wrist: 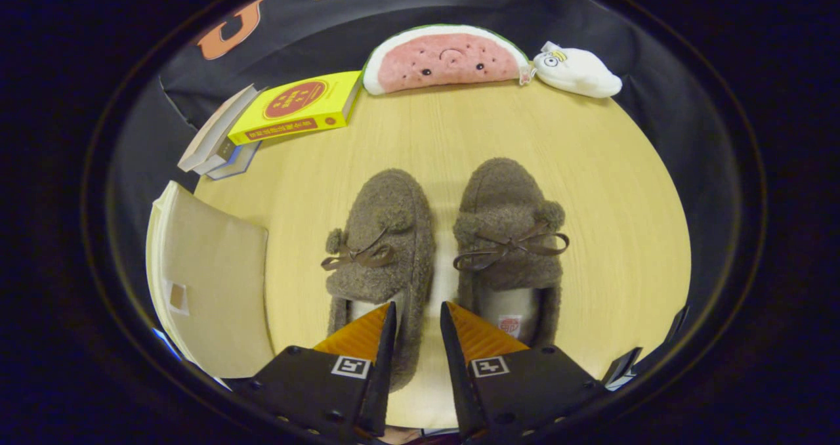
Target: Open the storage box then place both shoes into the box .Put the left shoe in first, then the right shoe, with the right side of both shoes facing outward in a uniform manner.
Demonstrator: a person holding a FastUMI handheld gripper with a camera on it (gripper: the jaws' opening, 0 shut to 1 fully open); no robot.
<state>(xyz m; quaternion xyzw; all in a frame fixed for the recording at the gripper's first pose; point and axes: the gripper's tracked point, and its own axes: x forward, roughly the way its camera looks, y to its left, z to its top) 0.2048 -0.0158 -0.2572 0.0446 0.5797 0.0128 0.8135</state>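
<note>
Two fuzzy brown shoes, left (384,241) and right (508,235), sit side by side on the table (610,189), toes away. The gripper (418,315) hangs above their heels, fingers slightly apart, gripping nothing. The box (213,281) lies left; books (298,107) and plush toys (446,58) beyond.

A watermelon plush (445,60), white plush toy (577,71) and stacked books (275,120) line the table's (617,189) far edge.

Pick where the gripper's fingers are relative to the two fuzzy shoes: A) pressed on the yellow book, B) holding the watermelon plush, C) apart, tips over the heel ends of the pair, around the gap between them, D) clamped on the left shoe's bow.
C: the gripper is open, its tips at the heel ends of the left shoe and right shoe, gripping nothing.
</note>
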